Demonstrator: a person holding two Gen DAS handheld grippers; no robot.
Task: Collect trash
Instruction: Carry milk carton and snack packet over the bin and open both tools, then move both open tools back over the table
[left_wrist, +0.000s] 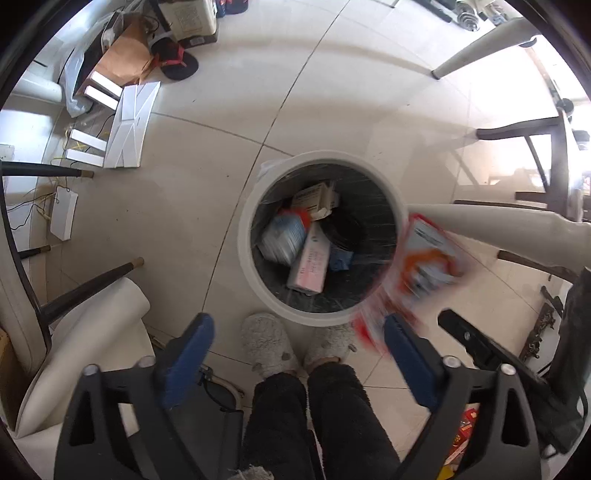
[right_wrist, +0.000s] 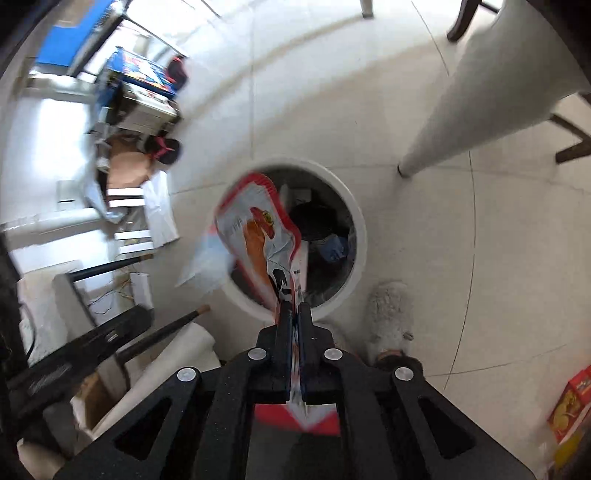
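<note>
Two grippers hang over the white bin (left_wrist: 255, 206). My right gripper (right_wrist: 294, 310) pinches a red snack bag (right_wrist: 258, 236) above it. My left gripper (left_wrist: 299, 332) is spread wide, holding nothing.

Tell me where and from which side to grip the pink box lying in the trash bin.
Grip the pink box near its upper end, coming straight down through the trash bin's open mouth. It leans long and narrow among the other trash, so jaws should probably close across its narrow width. The left gripper is open and free; the right gripper holds a red-and-white wrapper.
</note>
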